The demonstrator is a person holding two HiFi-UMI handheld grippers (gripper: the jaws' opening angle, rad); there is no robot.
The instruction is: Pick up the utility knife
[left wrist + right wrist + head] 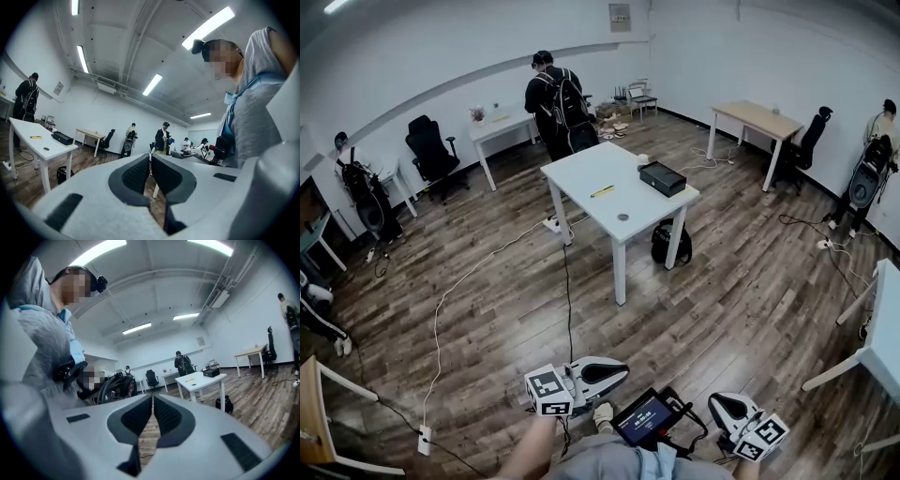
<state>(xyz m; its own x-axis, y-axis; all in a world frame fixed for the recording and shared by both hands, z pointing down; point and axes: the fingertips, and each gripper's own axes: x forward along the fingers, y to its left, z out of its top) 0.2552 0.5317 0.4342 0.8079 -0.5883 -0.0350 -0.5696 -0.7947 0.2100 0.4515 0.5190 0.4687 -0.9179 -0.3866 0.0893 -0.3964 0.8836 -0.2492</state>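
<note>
I see a big room with white walls [487, 42] and a brown wood floor [722, 300]. A white table [591, 172] stands in the middle of the frame, and a black chair [429, 148] at the upper left. Long lights [208, 27] glow overhead.

The head view looks forward and steeply down from well back of the white table [609, 178], mid-room. The camera on the left gripper [617, 371], level, has that table at its far left; the one on the right gripper [720, 406] shows it right of centre (both catch the wearer's torso).
</note>
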